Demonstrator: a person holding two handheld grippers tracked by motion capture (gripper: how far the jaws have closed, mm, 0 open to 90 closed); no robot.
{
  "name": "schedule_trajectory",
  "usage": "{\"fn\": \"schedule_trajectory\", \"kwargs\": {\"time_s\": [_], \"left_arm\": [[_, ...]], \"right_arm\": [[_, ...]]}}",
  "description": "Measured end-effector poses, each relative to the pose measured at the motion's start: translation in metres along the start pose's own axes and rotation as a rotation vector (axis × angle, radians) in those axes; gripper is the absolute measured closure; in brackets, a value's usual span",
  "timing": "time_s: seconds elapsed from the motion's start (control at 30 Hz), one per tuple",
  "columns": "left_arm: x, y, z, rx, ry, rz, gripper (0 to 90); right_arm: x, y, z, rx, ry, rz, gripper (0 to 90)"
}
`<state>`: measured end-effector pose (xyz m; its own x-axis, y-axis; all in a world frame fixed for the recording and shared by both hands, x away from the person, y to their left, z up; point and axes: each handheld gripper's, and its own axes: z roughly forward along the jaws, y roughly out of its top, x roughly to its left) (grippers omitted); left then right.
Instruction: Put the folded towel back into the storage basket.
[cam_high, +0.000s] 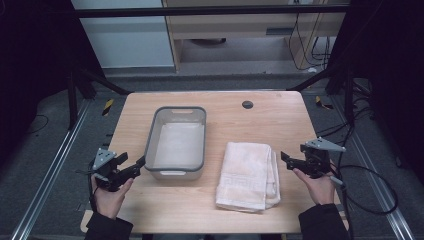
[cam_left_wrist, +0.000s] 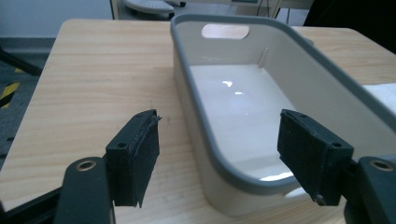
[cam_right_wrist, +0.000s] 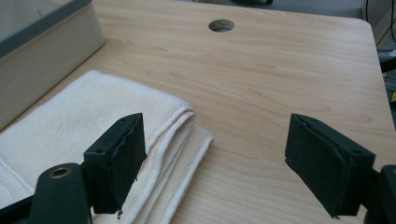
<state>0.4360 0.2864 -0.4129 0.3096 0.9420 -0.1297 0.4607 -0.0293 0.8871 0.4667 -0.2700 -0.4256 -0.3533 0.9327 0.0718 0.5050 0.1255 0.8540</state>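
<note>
Both claws open and empty: left claw (cam_high: 141, 162) beside grey-rimmed tub (cam_high: 177, 142), right claw (cam_high: 284, 157) beside folded towel (cam_high: 248, 175) on tabletop (cam_high: 270, 120).

On the table (cam_high: 280, 112), the bin (cam_high: 176, 141) sat left of centre, the folded towel (cam_high: 248, 175) lay just beside it to the right, nearer the front edge, and a cable hole (cam_high: 247, 104) lay behind, toward the back edge.
</note>
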Motion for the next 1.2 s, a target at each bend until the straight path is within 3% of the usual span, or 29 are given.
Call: {"fn": "schedule_trajectory", "kwargs": {"time_s": [0.5, 1.2], "left_arm": [[-0.035, 0.017, 0.014, -0.001, -0.072, 0.051, 30.0], [-0.088, 0.020, 0.035, 0.016, -0.171, 0.115, 31.0]], "right_arm": [[0.006, 0.019, 0.001, -0.025, 0.025, 0.011, 21.7], [0.014, 0.030, 0.016, -0.027, 0.064, 0.028, 22.9]]}}
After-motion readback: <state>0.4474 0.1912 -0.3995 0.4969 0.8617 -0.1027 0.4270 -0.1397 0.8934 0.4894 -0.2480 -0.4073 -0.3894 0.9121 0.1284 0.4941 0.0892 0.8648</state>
